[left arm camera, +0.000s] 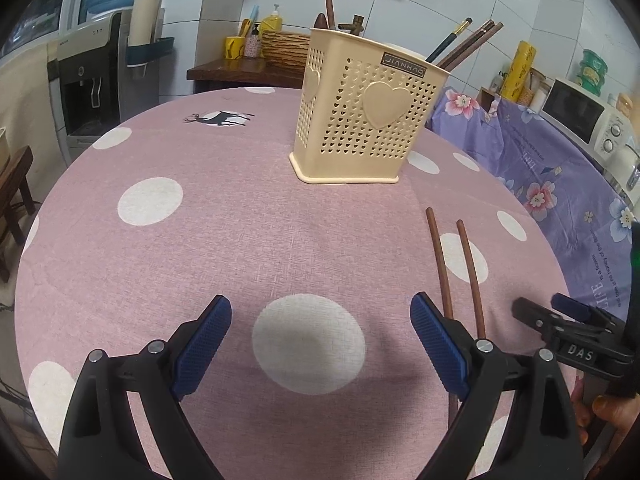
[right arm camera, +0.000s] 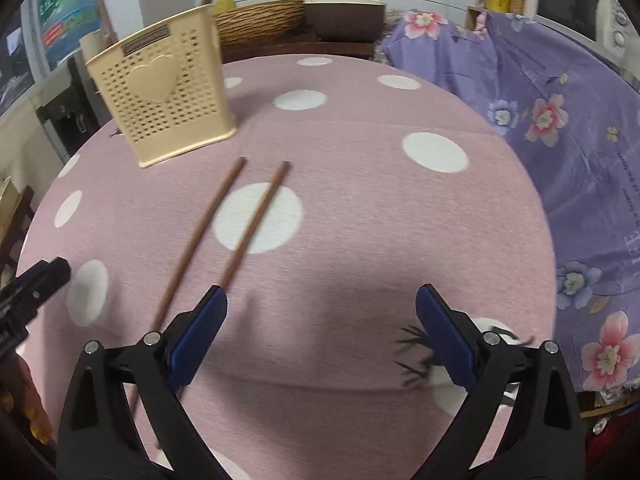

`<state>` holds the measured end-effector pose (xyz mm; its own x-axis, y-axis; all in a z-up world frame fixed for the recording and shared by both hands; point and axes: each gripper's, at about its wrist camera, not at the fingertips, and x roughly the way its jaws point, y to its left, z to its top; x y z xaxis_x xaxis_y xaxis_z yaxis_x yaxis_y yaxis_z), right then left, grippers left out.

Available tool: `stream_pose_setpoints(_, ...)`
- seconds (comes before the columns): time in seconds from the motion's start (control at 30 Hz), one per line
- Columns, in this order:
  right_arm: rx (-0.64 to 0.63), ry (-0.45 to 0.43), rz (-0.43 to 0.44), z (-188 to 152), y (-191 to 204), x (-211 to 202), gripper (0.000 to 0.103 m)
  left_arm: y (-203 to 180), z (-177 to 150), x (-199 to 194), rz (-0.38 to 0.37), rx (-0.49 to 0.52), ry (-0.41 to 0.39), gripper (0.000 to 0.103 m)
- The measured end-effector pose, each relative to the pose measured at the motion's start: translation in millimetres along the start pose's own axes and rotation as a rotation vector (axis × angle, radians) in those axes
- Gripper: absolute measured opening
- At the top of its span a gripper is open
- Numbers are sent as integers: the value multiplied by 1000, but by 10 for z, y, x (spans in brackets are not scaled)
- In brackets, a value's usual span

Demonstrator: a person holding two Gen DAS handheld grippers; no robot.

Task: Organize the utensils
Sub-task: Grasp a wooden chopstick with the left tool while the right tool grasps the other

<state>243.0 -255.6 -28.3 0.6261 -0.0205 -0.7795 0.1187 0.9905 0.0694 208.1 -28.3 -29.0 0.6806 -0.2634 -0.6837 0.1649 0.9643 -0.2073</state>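
Observation:
A cream perforated utensil holder (left arm camera: 360, 114) with a heart on its side stands on the pink dotted tablecloth (left arm camera: 248, 248); several chopsticks (left arm camera: 466, 46) lean inside it. It also shows in the right wrist view (right arm camera: 164, 96). Two brown chopsticks (left arm camera: 440, 264) lie loose on the cloth, right of my left gripper (left arm camera: 322, 344), which is open and empty. In the right wrist view the two chopsticks (right arm camera: 208, 224) run past the left finger of my right gripper (right arm camera: 322, 336), which is open and empty. The right gripper also shows at the left wrist view's right edge (left arm camera: 576, 332).
A purple floral cloth (right arm camera: 560, 128) covers a surface to the right, with a microwave (left arm camera: 576, 114) on it. A water dispenser (left arm camera: 92, 80) stands at the far left. A wooden counter with a wicker basket (left arm camera: 286, 50) and bottles is behind the table.

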Motion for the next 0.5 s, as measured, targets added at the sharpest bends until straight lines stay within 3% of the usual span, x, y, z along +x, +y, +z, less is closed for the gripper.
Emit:
stream_pose_setpoints(0.2,-73,56,18,-1,407,167,63,110,-4,13,17,-38,12,90)
stream_pose_setpoints(0.27,-95,57,-3,-36,478,195,62,119,-4,17,20,-38,13,90)
stream_pose_setpoints(0.33,-113,48,-13,-63,499,174,57,104,-8,26,16,-36,17,90)
stream_pose_setpoints(0.4,-125,50,8,-71,466,150,38,74,-13,41,10,-29,23,90)
stream_pose_setpoints(0.5,-129,58,-4,-100,310,104,29,14,-23,62,-1,-12,32,90)
